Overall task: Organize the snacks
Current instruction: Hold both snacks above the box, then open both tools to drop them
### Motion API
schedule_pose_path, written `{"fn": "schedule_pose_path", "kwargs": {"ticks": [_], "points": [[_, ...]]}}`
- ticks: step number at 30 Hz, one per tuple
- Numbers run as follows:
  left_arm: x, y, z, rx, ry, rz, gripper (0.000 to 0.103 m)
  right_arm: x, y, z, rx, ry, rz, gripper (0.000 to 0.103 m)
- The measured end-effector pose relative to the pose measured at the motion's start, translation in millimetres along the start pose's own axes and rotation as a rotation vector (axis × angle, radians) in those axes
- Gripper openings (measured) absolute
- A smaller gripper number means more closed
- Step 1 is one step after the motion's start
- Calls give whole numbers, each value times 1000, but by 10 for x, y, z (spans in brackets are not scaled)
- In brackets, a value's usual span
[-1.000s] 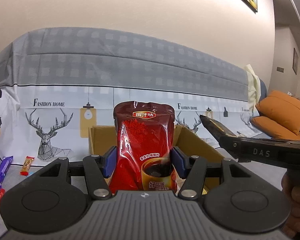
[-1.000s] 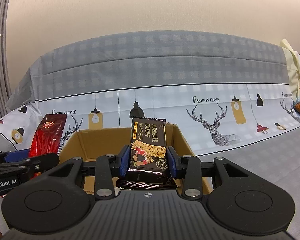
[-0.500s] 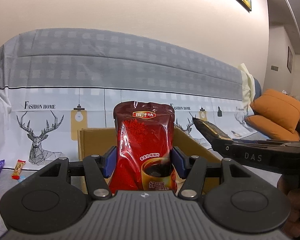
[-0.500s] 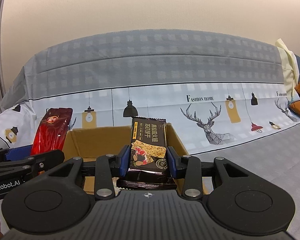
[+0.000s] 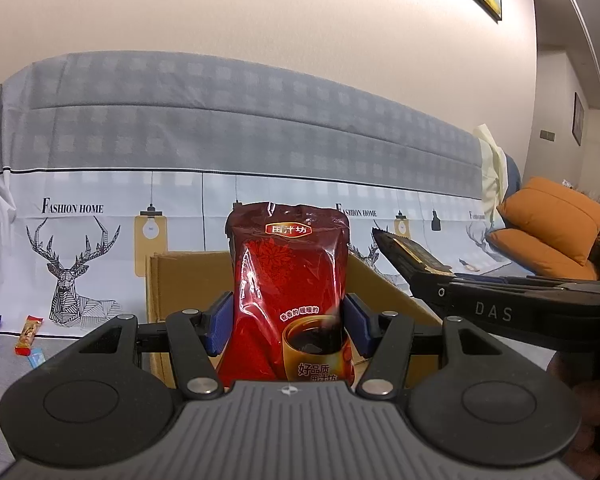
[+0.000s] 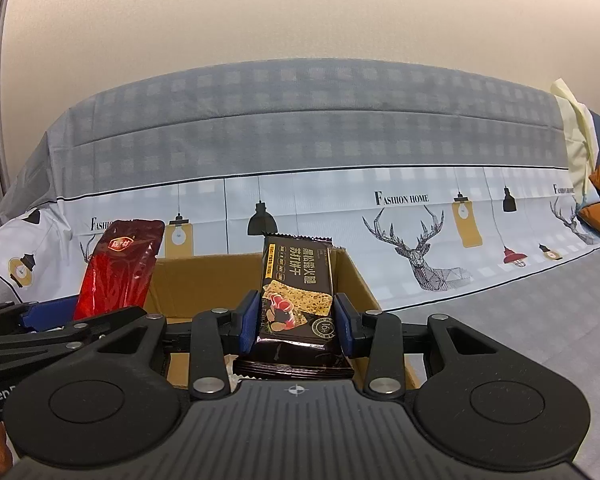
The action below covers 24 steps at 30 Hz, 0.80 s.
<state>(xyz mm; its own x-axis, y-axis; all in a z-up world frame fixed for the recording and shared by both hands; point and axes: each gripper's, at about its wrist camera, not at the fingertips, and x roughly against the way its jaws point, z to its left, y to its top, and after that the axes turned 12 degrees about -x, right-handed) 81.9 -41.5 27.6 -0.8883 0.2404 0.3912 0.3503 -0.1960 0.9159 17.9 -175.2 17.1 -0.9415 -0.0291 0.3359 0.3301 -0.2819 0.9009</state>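
Since the earlier frames, the left wrist view has swung slightly: the deer print and loose wrappers at the left have slid further toward the edge, while both grips are unchanged. Loose snack wrappers [image 5: 29, 335] lie on the grey surface at far left of the left wrist view, against the foot of the printed sofa cover [image 5: 220, 152]. Next, the left gripper [image 5: 287, 322] is clenched on a red drink-mix pouch [image 5: 290, 292], held upright, its blue pads pressed to both sides of the pouch's lower half. Behind the pouch stands an open cardboard box [image 5: 188, 280], flaps up. To the right, the other tool enters side-on with a dark packet projecting from its tip, above the box's right wall; orange cushions [image 5: 548, 232] sit at far right. In the right wrist view, the red pouch appears at left, beside the box's left wall. Centre frame, the right gripper [image 6: 296, 322] is grasping a black cracker packet [image 6: 298, 288], upright, over the box opening. Inside the box below it, another dark packet [image 6: 292, 368] lies flat.
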Motion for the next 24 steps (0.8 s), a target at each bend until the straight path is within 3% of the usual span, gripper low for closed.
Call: {"fn": "schedule_pose_path", "kwargs": {"ticks": [24], "points": [[-12,23,-17,8,13,8,63,-25,12,-8,-9,-3,6,42]]}}
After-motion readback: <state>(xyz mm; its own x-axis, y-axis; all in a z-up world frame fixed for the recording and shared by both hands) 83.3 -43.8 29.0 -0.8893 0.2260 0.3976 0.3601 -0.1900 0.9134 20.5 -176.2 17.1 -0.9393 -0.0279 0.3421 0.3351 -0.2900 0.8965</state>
